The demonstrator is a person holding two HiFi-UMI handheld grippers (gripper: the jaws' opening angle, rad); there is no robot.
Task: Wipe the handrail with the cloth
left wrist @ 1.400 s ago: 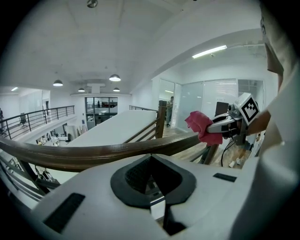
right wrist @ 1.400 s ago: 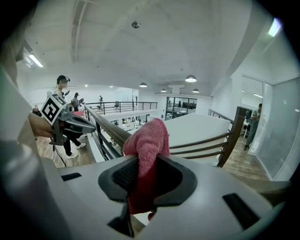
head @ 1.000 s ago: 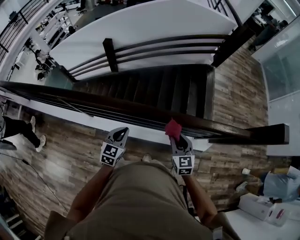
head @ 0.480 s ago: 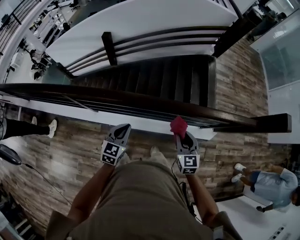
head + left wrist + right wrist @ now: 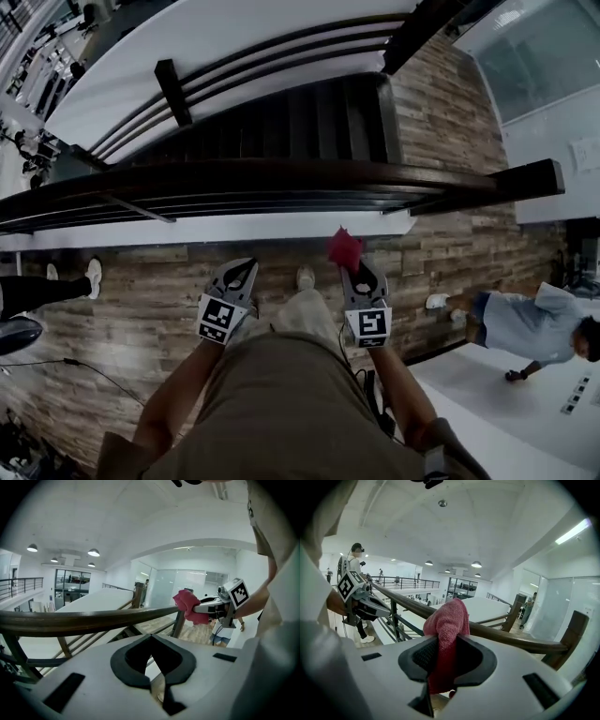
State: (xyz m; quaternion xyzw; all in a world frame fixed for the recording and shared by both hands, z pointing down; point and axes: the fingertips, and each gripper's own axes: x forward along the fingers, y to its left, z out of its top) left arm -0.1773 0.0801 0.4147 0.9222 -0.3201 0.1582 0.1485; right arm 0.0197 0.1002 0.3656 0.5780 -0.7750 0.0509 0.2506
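The dark wooden handrail (image 5: 281,176) runs left to right across the head view, above a stairwell. My right gripper (image 5: 363,277) is shut on a red cloth (image 5: 344,247), which sticks up from the jaws a little short of the rail. In the right gripper view the cloth (image 5: 447,620) bulges in front of the handrail (image 5: 511,639). My left gripper (image 5: 240,277) is shut with nothing in it, to the left and also on the near side of the rail. The left gripper view shows the handrail (image 5: 84,619), the cloth (image 5: 187,604) and the right gripper (image 5: 212,605).
Dark stairs (image 5: 281,122) drop away beyond the rail. A thick end post (image 5: 525,178) closes the rail at the right. A person in a light shirt (image 5: 525,323) bends over the floor at the right. Another person's legs (image 5: 47,286) show at the left.
The cloth was at the handrail a second ago; both grippers now sit farther back from it. The person in the light shirt has come into view at the right.
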